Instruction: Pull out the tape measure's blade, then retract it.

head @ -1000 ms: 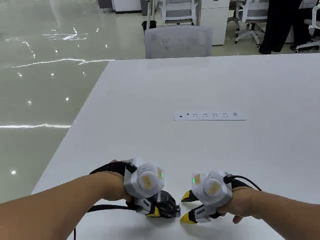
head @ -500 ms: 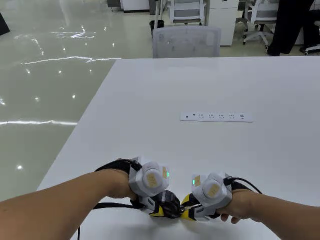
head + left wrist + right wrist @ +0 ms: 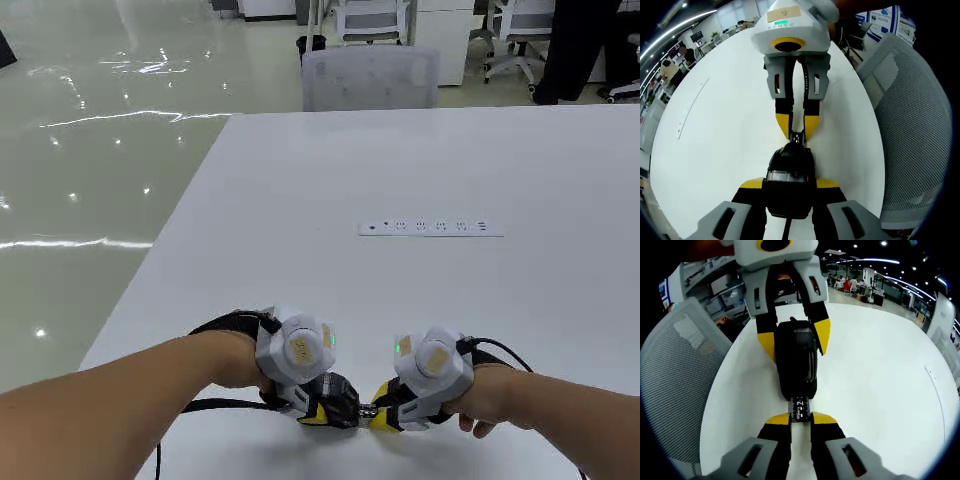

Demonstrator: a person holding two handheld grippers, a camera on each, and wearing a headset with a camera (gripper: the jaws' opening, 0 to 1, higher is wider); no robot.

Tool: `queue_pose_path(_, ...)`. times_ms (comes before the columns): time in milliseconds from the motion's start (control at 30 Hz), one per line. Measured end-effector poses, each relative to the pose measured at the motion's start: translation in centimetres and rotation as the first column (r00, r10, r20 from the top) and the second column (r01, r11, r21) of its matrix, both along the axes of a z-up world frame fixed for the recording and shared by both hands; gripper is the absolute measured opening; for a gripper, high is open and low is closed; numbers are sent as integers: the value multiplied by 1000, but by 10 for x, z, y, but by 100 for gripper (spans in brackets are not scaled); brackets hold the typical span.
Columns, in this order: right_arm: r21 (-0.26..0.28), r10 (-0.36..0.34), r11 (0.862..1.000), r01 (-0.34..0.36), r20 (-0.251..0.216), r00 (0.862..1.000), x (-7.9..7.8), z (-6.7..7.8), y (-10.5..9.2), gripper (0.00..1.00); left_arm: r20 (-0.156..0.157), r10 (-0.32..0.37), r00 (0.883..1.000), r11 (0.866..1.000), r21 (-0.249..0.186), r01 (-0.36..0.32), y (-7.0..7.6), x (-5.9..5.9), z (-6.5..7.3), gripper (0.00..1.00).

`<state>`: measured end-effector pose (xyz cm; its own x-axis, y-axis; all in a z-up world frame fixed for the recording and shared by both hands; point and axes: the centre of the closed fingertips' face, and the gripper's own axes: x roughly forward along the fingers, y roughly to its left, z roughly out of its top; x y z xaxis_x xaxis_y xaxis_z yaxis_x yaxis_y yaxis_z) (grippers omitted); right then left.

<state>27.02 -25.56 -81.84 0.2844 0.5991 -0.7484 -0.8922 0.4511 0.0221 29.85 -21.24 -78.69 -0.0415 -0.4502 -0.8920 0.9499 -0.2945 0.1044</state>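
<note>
Right gripper view, right gripper (image 3: 801, 419) pinching blade (image 3: 800, 407)

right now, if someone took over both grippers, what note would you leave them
Left gripper: shut on the tape measure, fingers on either side of its black case, at the near edge of the table.
Right gripper: shut on the tip of the blade, facing the left one, close to it.
Done: both grips are made; a short bit of blade is out of the case.
Left: draw the blade out by moving the grippers apart, then let it retract into the case.
</note>
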Motion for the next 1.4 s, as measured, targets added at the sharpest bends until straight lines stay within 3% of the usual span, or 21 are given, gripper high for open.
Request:
queue_pose_path(133,-5,-3,1000,3,-4,1000,2,0,1,12,-4,8,1000,1000,0,-8,-1,1,0,31)
queue_pose_path(200,9,-29,1000,29,-34,999,4,0,1,13,-4,12,1000,1000,0,-12,-1,1,0,31)
queue_pose_path(433,-26,1,1000,-1,-17,1000,3,-1,4,14,-5,9,1000,1000,3,-9,-1,0,0,31)
queue_pose_path(600,-21,-3,1000,3,-7,1000,5,1,10,15,-5,5,1000,1000,10,-5,-1,1,-1,31)
queue_pose_path(700,-24,8,1000,-8,22,1000,10,2,19,15,-4,7,1000,1000,9,-7,-1,0,0,32)
queue_pose_path(733,-36,30,999,-29,14,999,9,1,18,15,-2,6,1000,1000,10,-6,-1,0,-1,32)
queue_pose_path(1400,-13,-12,1000,12,-10,1000,5,-2,2,13,12,9,1000,1000,8,-9,0,1,0,31)
